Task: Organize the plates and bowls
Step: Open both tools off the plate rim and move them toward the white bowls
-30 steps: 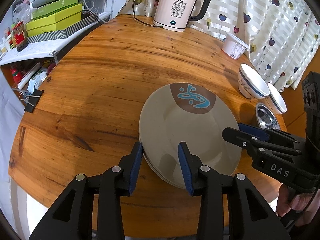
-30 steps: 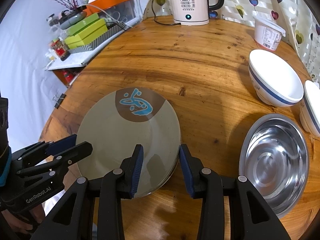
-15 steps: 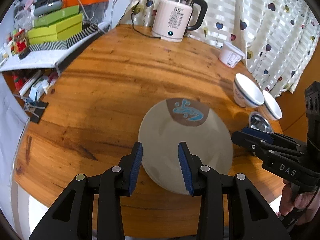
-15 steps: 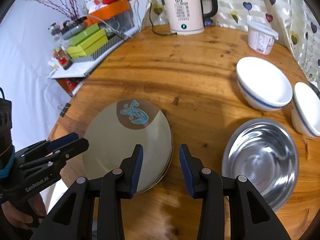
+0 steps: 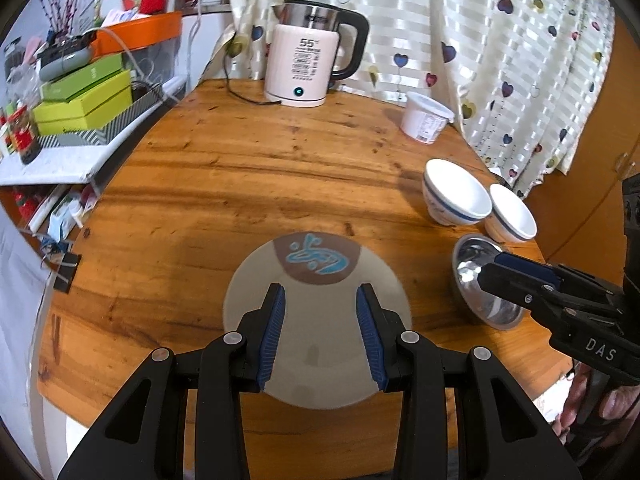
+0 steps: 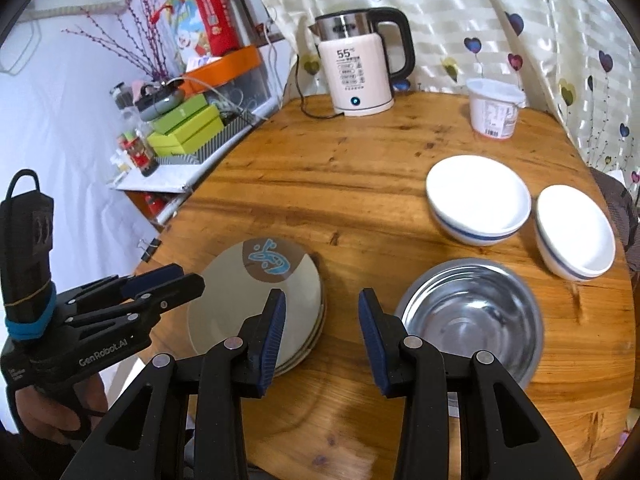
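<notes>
A stack of beige plates [image 5: 320, 344] with a blue-and-brown motif lies near the table's front edge; it also shows in the right wrist view [image 6: 236, 304]. My left gripper [image 5: 320, 300] is open and empty, raised above the stack. My right gripper [image 6: 320, 304] is open and empty, raised between the stack and a steel bowl [image 6: 472, 320], which also shows in the left wrist view [image 5: 476, 288]. Two white bowls with blue bands [image 6: 478, 200] [image 6: 574, 230] stand behind the steel bowl at the right.
The round wooden table [image 6: 340, 176] carries an electric kettle [image 6: 360, 68] with its cord at the back and a white plastic tub [image 6: 494, 108] beside it. A cluttered shelf with green boxes [image 5: 84, 96] stands to the left. A curtain hangs behind.
Both grippers have pulled up and back from the plate stack, staying open. The plates and bowls have not moved on the table.
</notes>
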A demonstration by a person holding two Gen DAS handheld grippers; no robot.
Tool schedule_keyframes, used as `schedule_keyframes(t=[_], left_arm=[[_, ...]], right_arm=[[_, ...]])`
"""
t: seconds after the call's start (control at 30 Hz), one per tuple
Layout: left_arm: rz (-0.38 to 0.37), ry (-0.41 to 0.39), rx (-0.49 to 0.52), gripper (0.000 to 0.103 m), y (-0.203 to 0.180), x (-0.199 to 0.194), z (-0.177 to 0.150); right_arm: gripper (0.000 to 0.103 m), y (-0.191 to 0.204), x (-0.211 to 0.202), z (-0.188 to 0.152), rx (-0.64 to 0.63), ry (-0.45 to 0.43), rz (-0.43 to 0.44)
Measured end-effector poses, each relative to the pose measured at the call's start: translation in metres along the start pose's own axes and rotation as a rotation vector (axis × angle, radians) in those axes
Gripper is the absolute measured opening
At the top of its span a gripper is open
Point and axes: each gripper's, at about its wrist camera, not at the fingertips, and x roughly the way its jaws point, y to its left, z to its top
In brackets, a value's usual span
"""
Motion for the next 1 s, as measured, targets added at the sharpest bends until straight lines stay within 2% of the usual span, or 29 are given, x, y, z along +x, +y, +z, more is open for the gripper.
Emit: schedule_keyframes(t=[1.0], left_arm=[[-0.072, 0.014, 0.122, 0.038, -0.058, 0.012, 0.028]], right_arm=[[0.039, -0.049, -0.029, 0.007, 0.087, -0.022, -0.064]])
